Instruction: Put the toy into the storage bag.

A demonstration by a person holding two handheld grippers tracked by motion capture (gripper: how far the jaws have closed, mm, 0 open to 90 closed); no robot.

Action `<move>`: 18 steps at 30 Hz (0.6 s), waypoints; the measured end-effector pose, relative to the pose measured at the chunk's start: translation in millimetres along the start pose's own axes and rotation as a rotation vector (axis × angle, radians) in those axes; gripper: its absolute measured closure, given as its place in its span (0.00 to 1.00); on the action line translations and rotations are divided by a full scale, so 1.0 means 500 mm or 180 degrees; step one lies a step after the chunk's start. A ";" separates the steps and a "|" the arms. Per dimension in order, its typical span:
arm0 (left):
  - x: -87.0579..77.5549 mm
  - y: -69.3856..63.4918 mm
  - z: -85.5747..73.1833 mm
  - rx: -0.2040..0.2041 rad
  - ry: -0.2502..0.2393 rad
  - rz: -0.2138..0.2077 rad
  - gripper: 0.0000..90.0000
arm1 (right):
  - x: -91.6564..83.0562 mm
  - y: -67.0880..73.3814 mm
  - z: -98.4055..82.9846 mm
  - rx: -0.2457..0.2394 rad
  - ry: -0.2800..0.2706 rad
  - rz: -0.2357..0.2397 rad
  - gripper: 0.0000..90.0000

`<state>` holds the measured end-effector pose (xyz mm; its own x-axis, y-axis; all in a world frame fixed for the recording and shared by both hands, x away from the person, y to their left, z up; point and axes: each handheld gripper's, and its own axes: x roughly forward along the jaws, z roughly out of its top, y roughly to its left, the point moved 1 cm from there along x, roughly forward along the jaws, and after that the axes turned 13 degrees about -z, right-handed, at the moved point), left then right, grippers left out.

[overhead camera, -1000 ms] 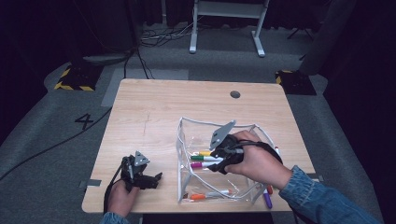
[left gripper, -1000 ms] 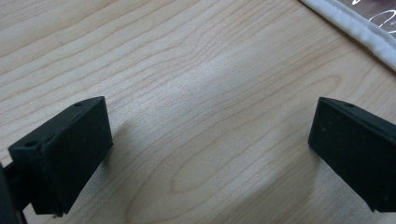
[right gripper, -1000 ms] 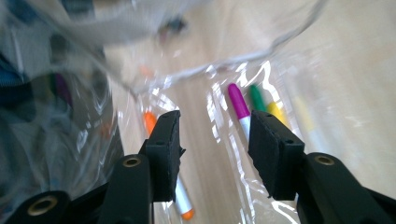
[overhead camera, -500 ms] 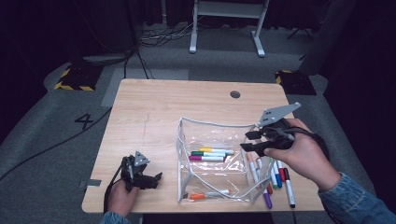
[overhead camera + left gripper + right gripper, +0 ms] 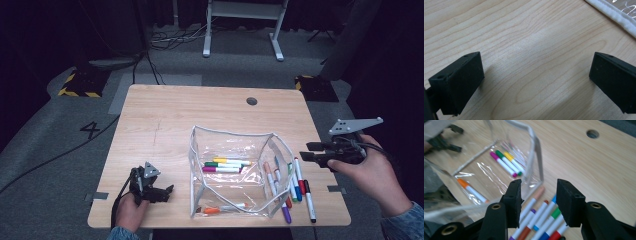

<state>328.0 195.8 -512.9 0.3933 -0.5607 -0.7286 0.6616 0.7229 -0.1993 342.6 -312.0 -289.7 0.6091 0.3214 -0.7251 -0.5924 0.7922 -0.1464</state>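
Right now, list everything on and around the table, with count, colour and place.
table: one, light wood, centre
pouch: one, clear, open, on the table's right half
markers in pouch: four, yellow, green and pink together, orange apart near the front
loose markers: several, mixed colours, on the table right of the pouch
left gripper: black, open, empty, low over the table's front left
right gripper: black, open, empty, off the table's right edge

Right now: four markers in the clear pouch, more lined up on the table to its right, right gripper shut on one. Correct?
Not quite. In the right gripper view the right gripper is open and empty, above the markers on the table. The pouch count is right.
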 end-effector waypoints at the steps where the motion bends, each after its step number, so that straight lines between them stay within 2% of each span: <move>1: 0.000 0.000 0.000 -0.0007 -0.0002 0.0002 0.00 | 0.001 -0.008 -0.012 0.0028 0.0038 -0.0033 0.63; 5: 0.000 0.000 0.000 0.0000 0.0000 0.0000 0.00 | 0.011 -0.030 -0.063 0.0182 0.0176 -0.0075 0.62; 9: 0.000 0.000 0.000 -0.0006 0.0002 0.0002 0.00 | 0.027 -0.040 -0.113 0.0302 0.0303 -0.0084 0.62; 14: 0.000 0.000 0.000 -0.0001 0.0002 0.0002 0.00 | 0.057 -0.042 -0.174 0.0432 0.0498 -0.0100 0.62; 18: 0.000 0.000 0.000 0.0000 0.0000 0.0001 0.00 | 0.090 -0.033 -0.222 0.0470 0.0682 -0.0092 0.60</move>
<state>328.0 195.8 -512.9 0.3934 -0.5605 -0.7287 0.6615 0.7230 -0.1991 321.2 -368.3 -394.8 0.4896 0.1929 -0.8503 -0.4835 0.8716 -0.0806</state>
